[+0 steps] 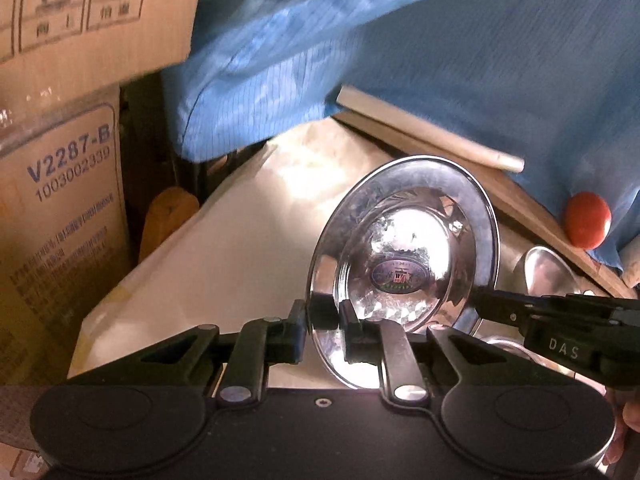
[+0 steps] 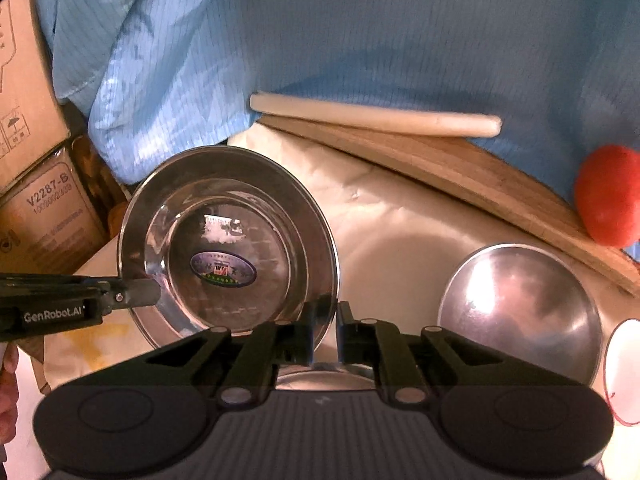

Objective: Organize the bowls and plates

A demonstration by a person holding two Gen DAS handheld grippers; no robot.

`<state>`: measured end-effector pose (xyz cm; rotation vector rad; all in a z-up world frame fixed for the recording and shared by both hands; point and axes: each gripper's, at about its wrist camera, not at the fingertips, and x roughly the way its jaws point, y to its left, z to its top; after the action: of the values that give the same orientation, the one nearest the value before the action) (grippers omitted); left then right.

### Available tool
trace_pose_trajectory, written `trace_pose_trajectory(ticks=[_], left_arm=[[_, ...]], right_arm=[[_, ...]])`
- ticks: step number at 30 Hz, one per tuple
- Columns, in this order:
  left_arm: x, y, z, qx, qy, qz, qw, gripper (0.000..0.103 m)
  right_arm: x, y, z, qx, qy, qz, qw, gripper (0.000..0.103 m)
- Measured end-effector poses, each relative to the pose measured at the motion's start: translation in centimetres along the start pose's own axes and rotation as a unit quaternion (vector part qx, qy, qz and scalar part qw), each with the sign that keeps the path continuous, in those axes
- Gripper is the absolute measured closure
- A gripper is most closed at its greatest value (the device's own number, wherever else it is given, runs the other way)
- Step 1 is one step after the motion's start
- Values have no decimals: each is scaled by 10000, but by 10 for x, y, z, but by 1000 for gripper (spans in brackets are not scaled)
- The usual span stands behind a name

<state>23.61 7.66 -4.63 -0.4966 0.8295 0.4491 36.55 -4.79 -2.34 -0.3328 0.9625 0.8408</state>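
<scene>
Steel plate [image 2: 228,248], empty but for a label, is pinched at opposite rims by both grippers' fingers.

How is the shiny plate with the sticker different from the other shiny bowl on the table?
The plate is lifted up and tilted, pinched at its rim by the left tongs and the right tongs; the bowl sits alone on the table, touched by nothing. The plate has a wide flat rim and an oval sticker in the middle; the bowl has a thin rim and no sticker showing. Both are round, shiny metal.
</scene>
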Motion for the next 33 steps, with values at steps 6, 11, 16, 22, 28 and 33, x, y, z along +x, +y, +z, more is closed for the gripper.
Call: trace_pose_trajectory(ticks=[6, 11, 16, 22, 28, 33], left_arm=[[-4, -7, 6, 14, -159, -8, 9999, 85], [-6, -11, 8, 54, -234, -64, 9997, 84], [-5, -16, 8, 159, -217, -139, 9995, 84], [-2, -27, 8, 390, -147, -370, 9984, 84], [4, -54, -10, 924, 161, -733, 9929, 85], [14, -48, -14, 888, 380, -708, 9928, 86]], right_arm=[[-5, 1, 5, 81, -239, -86, 9996, 93], [-10, -1, 6, 132, -327, -109, 9993, 93], [-20, -4, -2, 192, -357, -135, 9991, 93], [-38, -11, -20, 403, -389, -180, 9983, 101], [-49, 7, -38, 212, -369, 41, 9991, 103], [-48, 3, -53, 528, -222, 4, 9984, 102]])
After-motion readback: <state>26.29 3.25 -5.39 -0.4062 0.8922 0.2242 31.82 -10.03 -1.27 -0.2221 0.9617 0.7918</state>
